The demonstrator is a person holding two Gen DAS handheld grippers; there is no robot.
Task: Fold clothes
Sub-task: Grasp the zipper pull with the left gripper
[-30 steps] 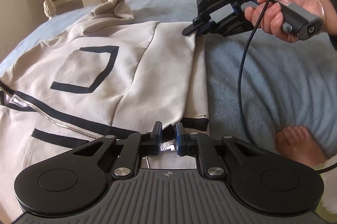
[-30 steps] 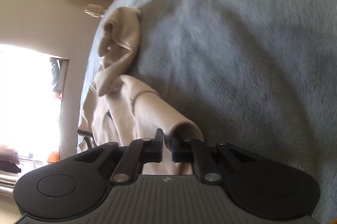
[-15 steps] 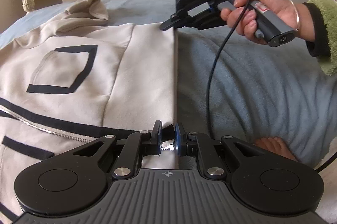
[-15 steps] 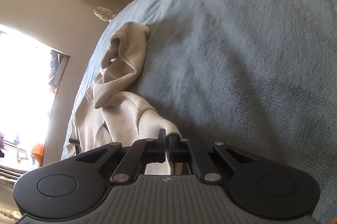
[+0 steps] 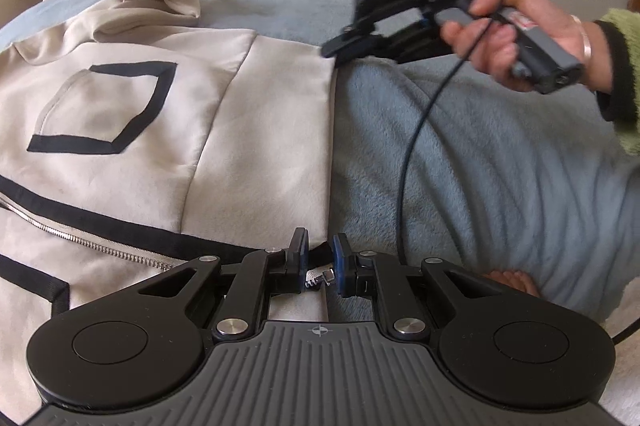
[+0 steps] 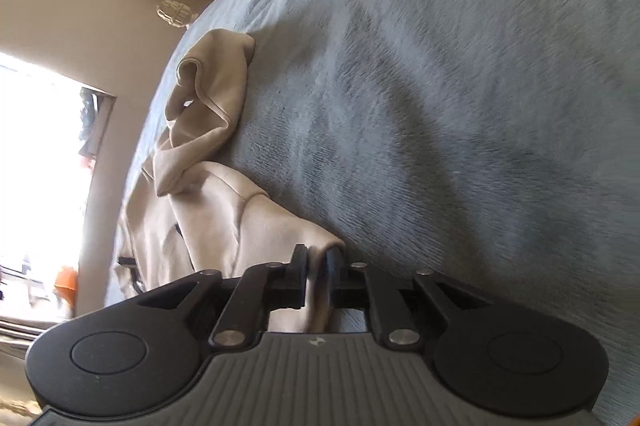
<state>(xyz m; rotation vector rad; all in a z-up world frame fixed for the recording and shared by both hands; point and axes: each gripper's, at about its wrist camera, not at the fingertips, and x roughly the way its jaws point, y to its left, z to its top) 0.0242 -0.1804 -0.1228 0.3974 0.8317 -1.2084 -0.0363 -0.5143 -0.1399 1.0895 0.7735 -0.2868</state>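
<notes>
**Entry: beige hoodie, right edge held at both ends**

Item: beige zip-up fleece hoodie with black trim (image 5: 168, 146), lying flat on the grey-blue plush blanket (image 5: 480, 166), hood (image 6: 208, 98) bunched at the far end.

Left gripper (image 5: 319, 262): jaws narrow, slightly parted around the hem corner by the zip end.

Right gripper (image 6: 317, 262): jaws nearly together, a fold of shoulder cloth between them; we cannot tell how firmly.

Handling, in our judgement: we keep the edge taut and straight between both grips, level, so any fold lands square.
</notes>
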